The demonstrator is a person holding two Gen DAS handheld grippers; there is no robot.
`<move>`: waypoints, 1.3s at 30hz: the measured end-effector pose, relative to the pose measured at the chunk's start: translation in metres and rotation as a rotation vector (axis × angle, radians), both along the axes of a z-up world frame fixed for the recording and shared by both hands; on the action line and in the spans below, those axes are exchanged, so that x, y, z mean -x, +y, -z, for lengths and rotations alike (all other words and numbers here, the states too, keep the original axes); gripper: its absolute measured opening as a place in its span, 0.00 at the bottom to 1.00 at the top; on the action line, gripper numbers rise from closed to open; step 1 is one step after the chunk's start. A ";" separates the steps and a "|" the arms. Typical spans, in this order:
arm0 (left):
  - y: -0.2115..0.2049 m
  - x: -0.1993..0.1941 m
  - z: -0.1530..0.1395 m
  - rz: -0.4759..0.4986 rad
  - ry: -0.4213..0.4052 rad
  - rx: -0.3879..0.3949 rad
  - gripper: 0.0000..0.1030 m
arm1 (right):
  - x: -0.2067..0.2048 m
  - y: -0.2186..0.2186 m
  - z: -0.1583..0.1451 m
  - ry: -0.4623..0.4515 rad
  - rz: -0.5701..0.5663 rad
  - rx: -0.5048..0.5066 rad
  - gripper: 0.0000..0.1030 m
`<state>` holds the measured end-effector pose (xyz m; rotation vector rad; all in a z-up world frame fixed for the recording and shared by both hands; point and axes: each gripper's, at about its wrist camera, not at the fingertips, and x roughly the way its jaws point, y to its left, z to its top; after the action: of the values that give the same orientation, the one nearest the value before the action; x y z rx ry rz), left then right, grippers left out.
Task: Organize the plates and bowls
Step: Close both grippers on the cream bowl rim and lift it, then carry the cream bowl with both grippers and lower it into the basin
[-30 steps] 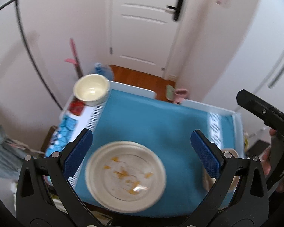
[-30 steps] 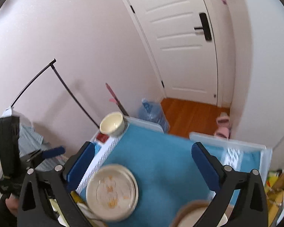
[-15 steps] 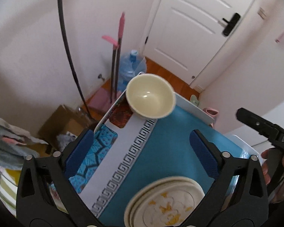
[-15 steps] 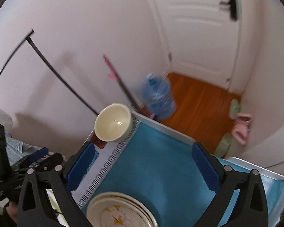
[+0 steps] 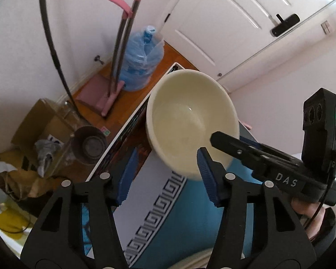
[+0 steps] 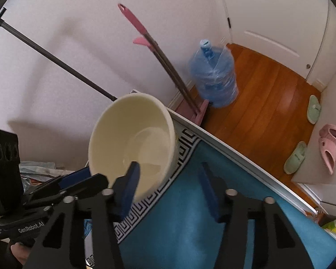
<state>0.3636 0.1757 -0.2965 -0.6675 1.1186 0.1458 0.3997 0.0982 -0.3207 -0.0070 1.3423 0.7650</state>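
A: Where do we have the bowl (image 5: 191,123)?

B: At the far left corner of the surface (image 6: 186,224), on the patterned border of the blue cloth (image 5: 181,219), upright and showing nothing inside.

A: And our left tool (image 5: 165,174)?

B: Its fingers are spread. From its own camera the right finger (image 5: 207,177) overlaps the bowl's near rim and the left finger sits just outside the wall; we cannot tell whether either touches.

A: The right tool (image 6: 168,183)?

B: Spread too. Its left finger (image 6: 128,186) lies across the bowl's near edge, and the right one hangs over the cloth. Contact is again unclear.

A: Anything else of ours in view?

B: A pale plate (image 5: 190,261) rim at the near edge, mostly hidden. On the floor beyond the surface stand a water jug (image 6: 215,80) and a pink mop (image 6: 159,51), near the door (image 5: 235,20).
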 end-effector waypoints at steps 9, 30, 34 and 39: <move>0.007 -0.013 0.011 -0.004 -0.003 -0.034 0.24 | -0.010 0.014 0.013 -0.010 -0.012 0.000 0.22; -0.095 0.025 -0.095 0.170 -0.143 -0.224 0.24 | 0.049 -0.070 -0.088 -0.179 0.108 -0.060 0.20; -0.145 0.049 -0.125 0.226 -0.192 -0.228 0.24 | 0.083 -0.119 -0.124 -0.228 0.159 -0.054 0.20; -0.217 0.082 -0.147 0.305 -0.239 -0.206 0.24 | 0.132 -0.189 -0.157 -0.273 0.242 -0.029 0.20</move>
<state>0.2819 -0.0417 -0.1494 -0.3159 0.9467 -0.0779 0.2673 -0.0910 -0.1634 0.0703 1.0499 0.5561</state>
